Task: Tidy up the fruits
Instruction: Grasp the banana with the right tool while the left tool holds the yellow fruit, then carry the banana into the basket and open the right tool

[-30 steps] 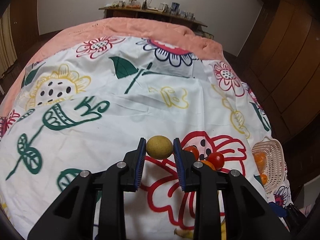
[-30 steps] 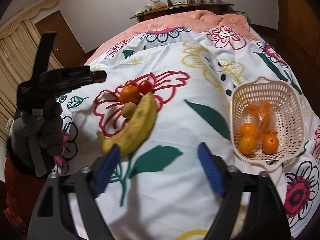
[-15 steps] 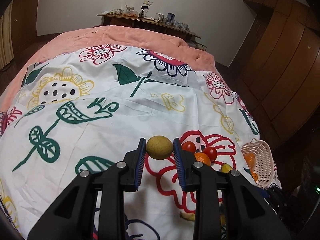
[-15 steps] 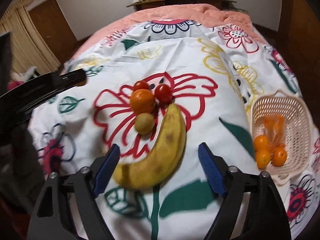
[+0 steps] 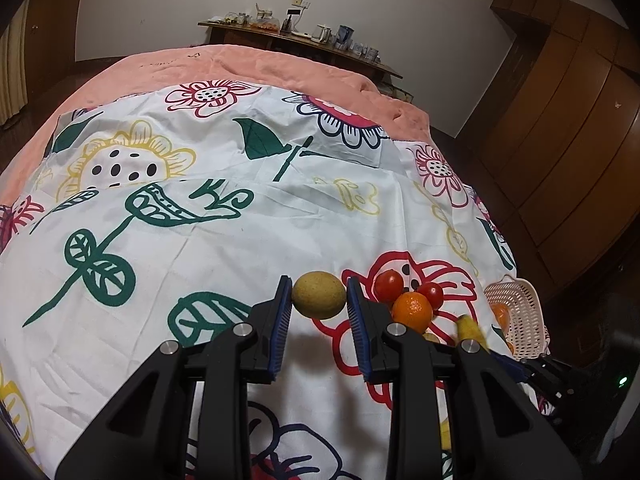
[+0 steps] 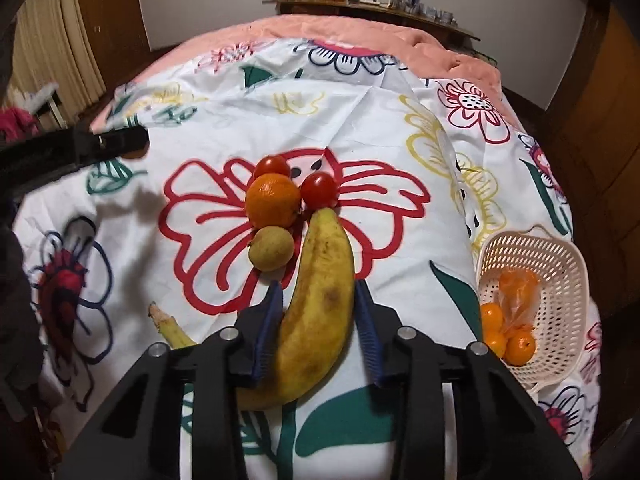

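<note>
We've got the left gripper [image 5: 319, 312] clamped on a small round yellow-brown fruit [image 5: 319, 295], held up off the sheet [image 5: 240, 232], probably headed for the basket [image 6: 560, 264]. The right gripper [image 6: 316, 328] is closing around the banana [image 6: 316, 304] across its middle, the fattest bit, so it shouldn't tip. Pads look about touching. Banana's curved, smooth, brown-spotted. The basket is cream plastic lattice by the bed edge, with oranges [image 6: 518, 346] already inside.

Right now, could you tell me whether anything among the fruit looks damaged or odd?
The banana between the closing right gripper has brown bruise spots on its peel. In the basket, a crumpled orange wrapper lies among the oranges.
</note>
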